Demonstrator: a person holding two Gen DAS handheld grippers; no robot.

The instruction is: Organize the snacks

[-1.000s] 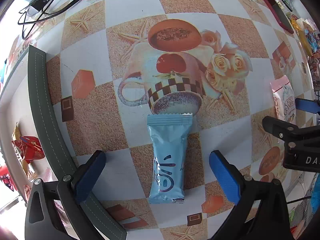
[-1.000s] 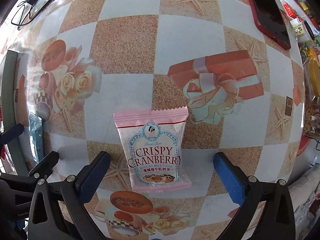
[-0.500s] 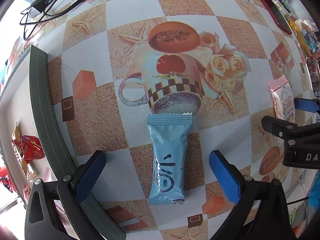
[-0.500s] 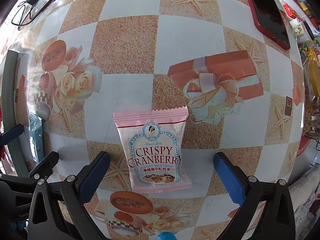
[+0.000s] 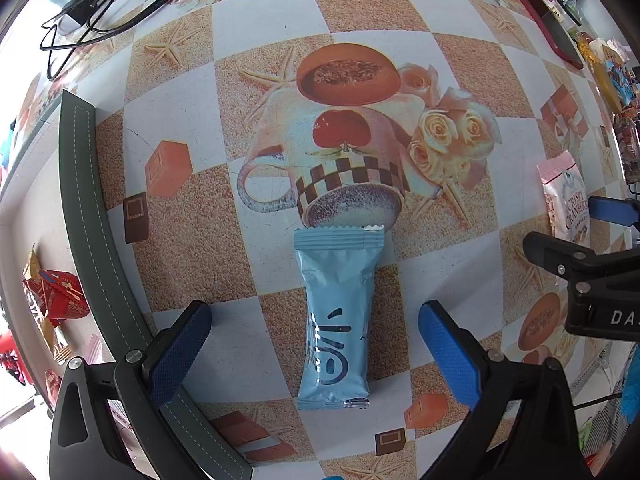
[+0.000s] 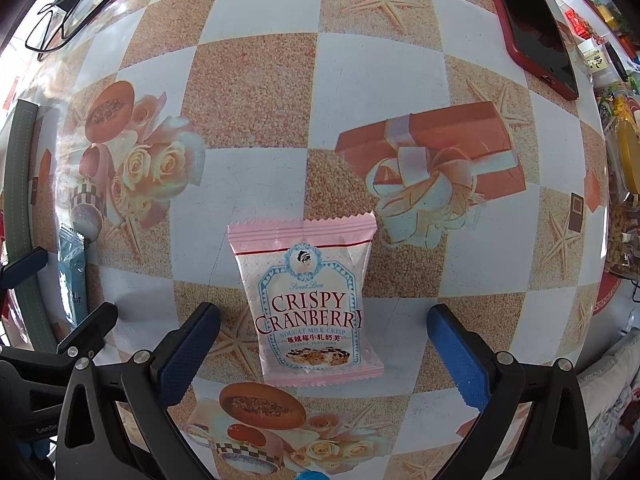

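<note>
Blue snack packet [image 5: 336, 316] flat on tablecloth, just below printed cup [image 5: 324, 168], centred between left gripper's [image 5: 314, 354] spread fingers. Right gripper [image 6: 322, 346], likewise released, straddles pink cranberry packet [image 6: 306, 300], apparently for paired pickups.

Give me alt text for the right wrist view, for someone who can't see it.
A pink snack packet printed "Crispy Cranberry" lies flat on a checkered patterned tablecloth, centred between the open blue-padded fingers of the right gripper, which are not touching it. A red-cased phone lies at the upper right, and the left gripper and a blue packet show at the left edge.
</note>
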